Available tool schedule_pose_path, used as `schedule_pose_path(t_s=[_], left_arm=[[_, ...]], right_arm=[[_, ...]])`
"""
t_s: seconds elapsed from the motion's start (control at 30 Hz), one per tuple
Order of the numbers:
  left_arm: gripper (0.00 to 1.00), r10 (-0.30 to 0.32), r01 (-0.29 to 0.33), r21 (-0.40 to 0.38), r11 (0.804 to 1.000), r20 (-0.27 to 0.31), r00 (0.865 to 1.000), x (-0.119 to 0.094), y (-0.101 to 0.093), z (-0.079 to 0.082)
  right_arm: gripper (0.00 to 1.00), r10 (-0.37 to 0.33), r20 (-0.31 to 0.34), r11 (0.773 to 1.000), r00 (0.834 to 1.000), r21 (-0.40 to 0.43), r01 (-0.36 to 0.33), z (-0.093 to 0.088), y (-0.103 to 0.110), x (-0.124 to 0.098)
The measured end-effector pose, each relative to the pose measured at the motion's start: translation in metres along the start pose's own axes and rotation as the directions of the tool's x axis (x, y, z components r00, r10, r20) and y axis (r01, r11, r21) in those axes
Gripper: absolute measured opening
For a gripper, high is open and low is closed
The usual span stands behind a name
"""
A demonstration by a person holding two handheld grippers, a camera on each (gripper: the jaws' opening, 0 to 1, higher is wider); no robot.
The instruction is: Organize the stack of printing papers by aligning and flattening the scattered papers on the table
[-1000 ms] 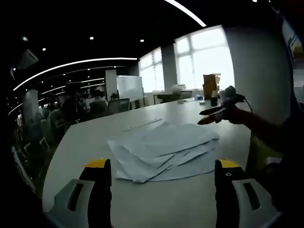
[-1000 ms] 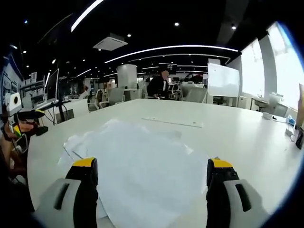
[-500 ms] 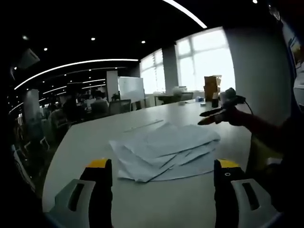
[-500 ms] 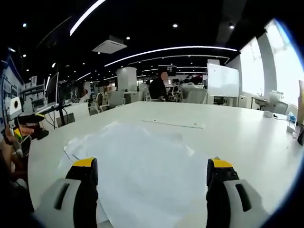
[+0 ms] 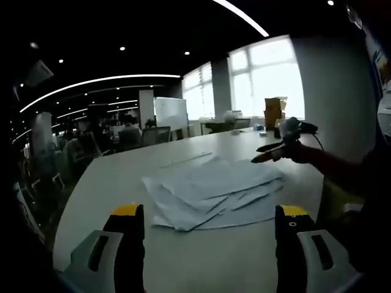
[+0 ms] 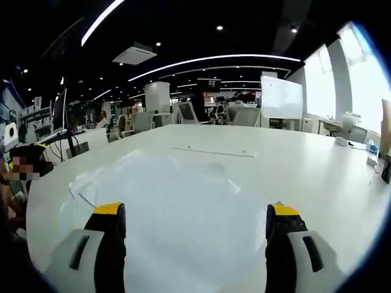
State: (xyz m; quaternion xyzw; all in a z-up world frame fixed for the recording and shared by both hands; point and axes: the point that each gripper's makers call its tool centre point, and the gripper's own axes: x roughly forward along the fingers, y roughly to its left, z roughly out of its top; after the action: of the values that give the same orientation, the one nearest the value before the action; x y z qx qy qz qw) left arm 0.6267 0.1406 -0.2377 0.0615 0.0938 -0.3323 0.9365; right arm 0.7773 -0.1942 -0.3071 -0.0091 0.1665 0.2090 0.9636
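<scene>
Papers lay fanned and uneven near the middle of the white table, as a second earlier. Left gripper hung short of them, jaws wide apart and empty, its view hardly changed. Right gripper, equally agape and holding nothing, had edged forward over the papers; it also showed raised beyond them.

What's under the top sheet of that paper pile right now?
Under the top sheet more papers fan out, corners sticking out toward the left gripper, all lying on the white table. How many sheets lie beneath, and anything between them, is covered.
</scene>
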Motion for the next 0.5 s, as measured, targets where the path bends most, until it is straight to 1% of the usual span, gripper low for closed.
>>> schedule_pose_path(t_s=[0.23, 0.5], left_arm=[[0.91, -0.004, 0.004, 0.0, 1.0, 0.003, 1.0, 0.0, -0.002, 0.001], [0.91, -0.004, 0.004, -0.001, 1.0, 0.002, 1.0, -0.001, -0.003, 0.0]], right_arm=[[0.9, -0.016, -0.022, 1.0, 1.0, 0.008, 0.017, -0.009, -0.01, 0.007], [0.9, -0.035, -0.026, 0.999, 0.999, 0.021, 0.036, -0.015, -0.021, 0.014]])
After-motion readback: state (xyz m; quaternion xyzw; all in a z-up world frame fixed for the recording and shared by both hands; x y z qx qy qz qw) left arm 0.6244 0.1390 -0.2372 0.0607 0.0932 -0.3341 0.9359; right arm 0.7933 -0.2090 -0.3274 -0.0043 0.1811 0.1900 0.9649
